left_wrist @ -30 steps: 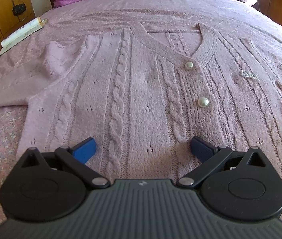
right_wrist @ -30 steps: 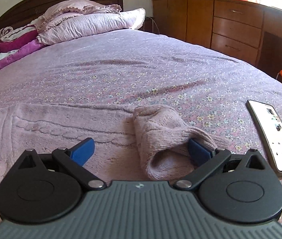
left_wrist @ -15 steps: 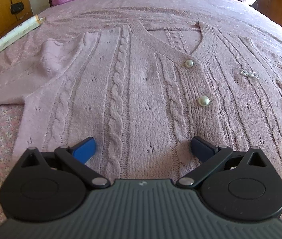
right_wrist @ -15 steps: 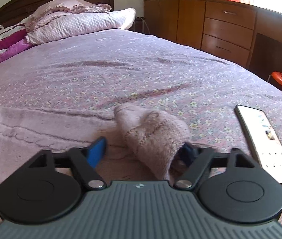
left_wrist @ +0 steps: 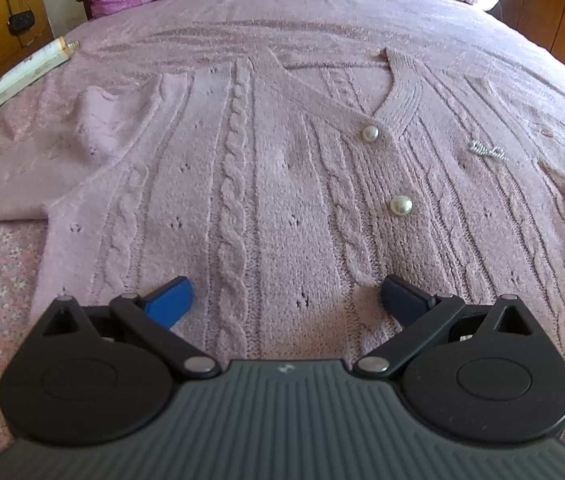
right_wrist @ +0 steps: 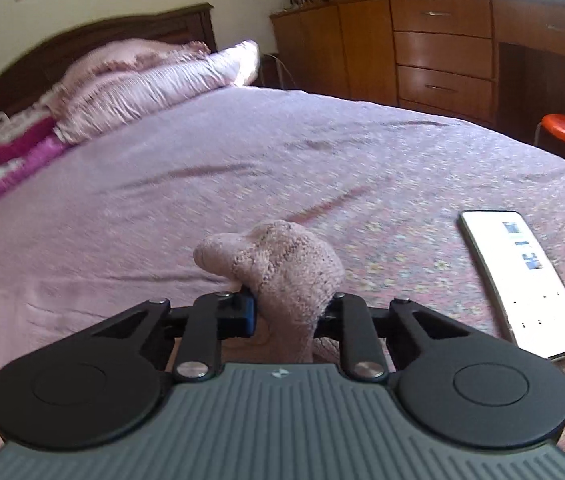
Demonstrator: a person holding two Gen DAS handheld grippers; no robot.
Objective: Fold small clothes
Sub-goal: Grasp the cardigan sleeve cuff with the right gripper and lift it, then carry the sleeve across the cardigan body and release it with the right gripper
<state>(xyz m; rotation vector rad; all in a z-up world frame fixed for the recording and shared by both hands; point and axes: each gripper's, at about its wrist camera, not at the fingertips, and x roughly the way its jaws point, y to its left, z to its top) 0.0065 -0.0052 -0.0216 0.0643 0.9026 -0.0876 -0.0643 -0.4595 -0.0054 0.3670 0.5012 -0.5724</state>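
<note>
1. cardigan (left_wrist: 282,184): spread flat, buttoned, on the bed (right_wrist: 282,152), ready for folding.
2. left tongs (left_wrist: 286,300): apart, empty, over the hem.
3. right tongs (right_wrist: 288,312): clamped on the sleeve cuff (right_wrist: 282,268), raised, likely to fold inward.

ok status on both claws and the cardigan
Left claw open, low over cardigan front. Right claw shut on sleeve cuff, lifted off bed. Phone close on the right.
</note>
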